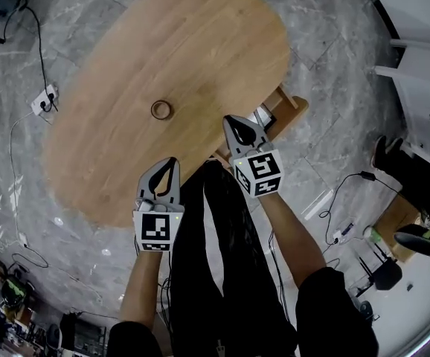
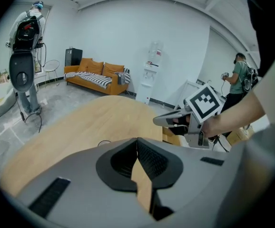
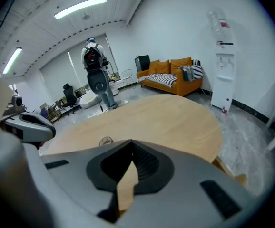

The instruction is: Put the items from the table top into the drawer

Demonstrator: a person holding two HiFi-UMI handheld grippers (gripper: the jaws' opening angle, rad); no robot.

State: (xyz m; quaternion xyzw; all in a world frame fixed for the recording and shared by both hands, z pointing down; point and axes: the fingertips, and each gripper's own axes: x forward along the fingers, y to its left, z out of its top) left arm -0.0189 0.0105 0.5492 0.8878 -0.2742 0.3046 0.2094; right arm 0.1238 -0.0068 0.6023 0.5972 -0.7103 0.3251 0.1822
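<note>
Wooden table (image 1: 200, 43) bears one small brown ring (image 1: 161, 109). Left gripper (image 1: 170, 163) and right gripper (image 1: 232, 122) hang by its near edge, both with jaws pressed together, empty.

Light wood-grain table (image 1: 200, 50), brown ring (image 1: 161, 109), grey marbled floor (image 1: 326, 28), orange sofa (image 2: 93, 70)

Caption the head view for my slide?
Shut, empty left gripper and right gripper near a wooden table bearing one brown ring.

One ring (image 1: 161, 109), one table (image 1: 200, 43)
</note>
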